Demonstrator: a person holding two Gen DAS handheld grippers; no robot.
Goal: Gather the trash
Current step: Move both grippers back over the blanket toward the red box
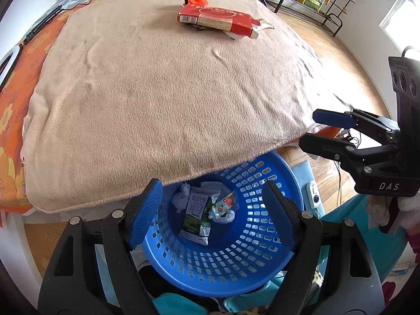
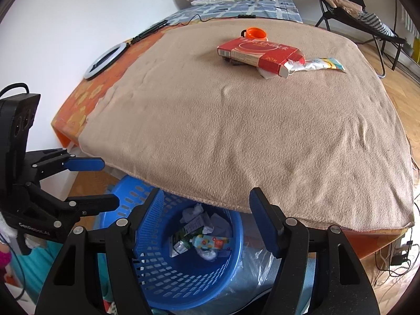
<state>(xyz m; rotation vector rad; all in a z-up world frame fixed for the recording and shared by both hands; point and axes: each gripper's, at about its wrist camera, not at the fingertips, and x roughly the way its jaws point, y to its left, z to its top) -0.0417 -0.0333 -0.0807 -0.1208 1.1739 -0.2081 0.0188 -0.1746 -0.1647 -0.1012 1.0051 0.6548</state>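
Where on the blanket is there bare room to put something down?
The tan blanket is bare from its near edge above the blue basket up to the red box. It is crowded at the far end: box, orange cup, white wrapper.

basket rim under blanket, carton print unreadable

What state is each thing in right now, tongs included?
Left tongs: open, empty, above the basket.
Right tongs: open, empty, above the basket.
Blue basket: upright, partly under the blanket edge, holding trash.
Milk carton: crumpled, in the basket.
Red box: lying flat on the blanket, end flap open.
Wrapper: crumpled, beside the box.
Orange cup: behind the box.
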